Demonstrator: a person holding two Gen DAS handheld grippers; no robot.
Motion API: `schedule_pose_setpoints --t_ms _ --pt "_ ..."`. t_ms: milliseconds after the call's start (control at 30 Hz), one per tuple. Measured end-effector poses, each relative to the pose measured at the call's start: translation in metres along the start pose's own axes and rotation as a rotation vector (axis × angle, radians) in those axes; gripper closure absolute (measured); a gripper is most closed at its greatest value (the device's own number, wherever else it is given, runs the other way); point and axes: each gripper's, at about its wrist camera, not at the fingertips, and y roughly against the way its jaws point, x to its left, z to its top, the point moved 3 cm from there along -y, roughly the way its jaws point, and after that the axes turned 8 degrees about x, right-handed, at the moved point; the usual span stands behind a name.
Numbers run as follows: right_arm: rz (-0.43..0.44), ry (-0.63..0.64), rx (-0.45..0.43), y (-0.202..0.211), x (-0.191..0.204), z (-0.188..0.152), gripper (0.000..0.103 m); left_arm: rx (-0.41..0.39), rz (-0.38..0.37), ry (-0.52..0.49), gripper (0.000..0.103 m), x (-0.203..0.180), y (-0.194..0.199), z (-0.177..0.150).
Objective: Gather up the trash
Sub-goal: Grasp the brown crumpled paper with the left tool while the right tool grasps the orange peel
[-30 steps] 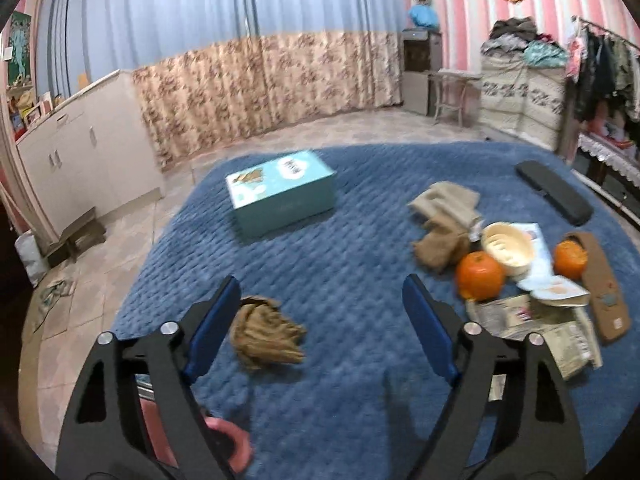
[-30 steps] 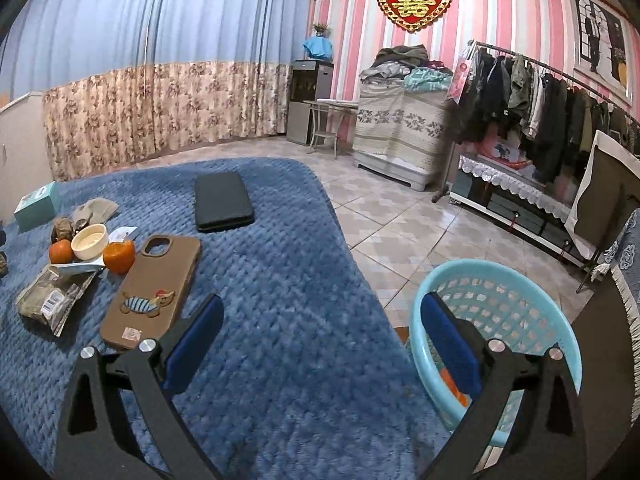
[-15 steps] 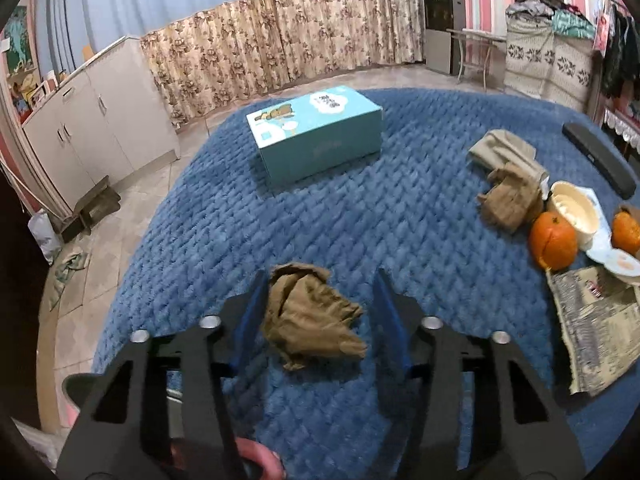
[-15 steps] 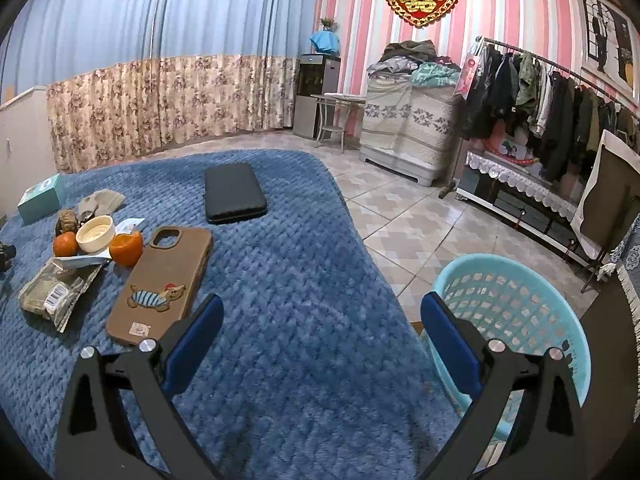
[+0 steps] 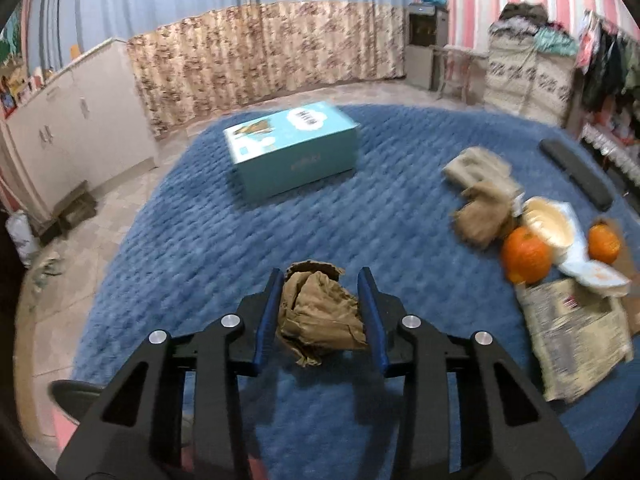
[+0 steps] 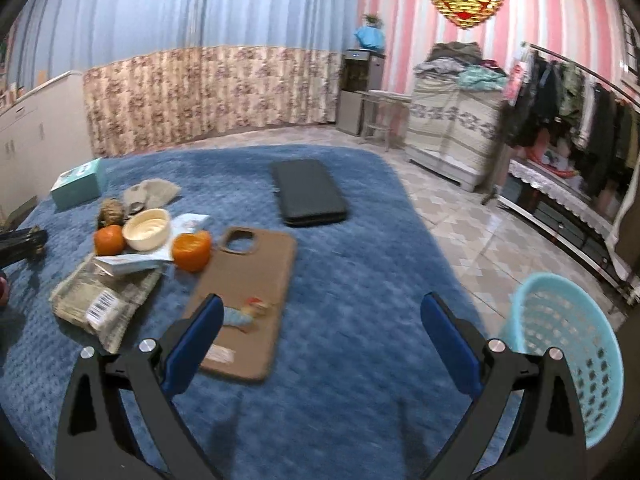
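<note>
A: Where's the trash?
B: The crumpled brown paper (image 5: 320,312) sits between the left gripper's (image 5: 322,280) jaws, both blue pads pressed against its sides, lifted just above the blue blanket (image 5: 248,240).
A: And the right gripper (image 6: 320,312)?
B: Jaws spread wide, holding nothing, over the blanket; a brown phone case (image 6: 252,280) lies ahead by its left jaw, a blue basket (image 6: 568,344) beyond its right.
</note>
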Motion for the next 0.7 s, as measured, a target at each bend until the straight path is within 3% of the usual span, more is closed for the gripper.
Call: schedule_pose_setpoints --t_ms 200,500,533,567,700 --pt "0.068 0.032 0.041 -0.032 0.043 0.018 0.006 -0.096 -0.125 -0.012 0.066 -0.032 0.006 0.008" --pt "0.079 0.050 0.133 -0.078 0.083 0.032 0.010 -0.068 -0.158 0.034 0.066 -0.030 -0.007 0.007" --pt "0.086 0.059 0.135 -0.080 0.088 0.033 0.018 -0.068 -0.160 0.036 0.066 -0.029 -0.007 0.007" --pt "0.087 0.071 0.140 -0.081 0.092 0.033 0.032 -0.069 -0.163 0.038 0.066 -0.029 -0.008 0.008" --pt "0.083 0.127 0.160 -0.086 0.104 0.030 0.057 -0.067 -0.163 0.028 0.066 -0.029 -0.008 0.008"
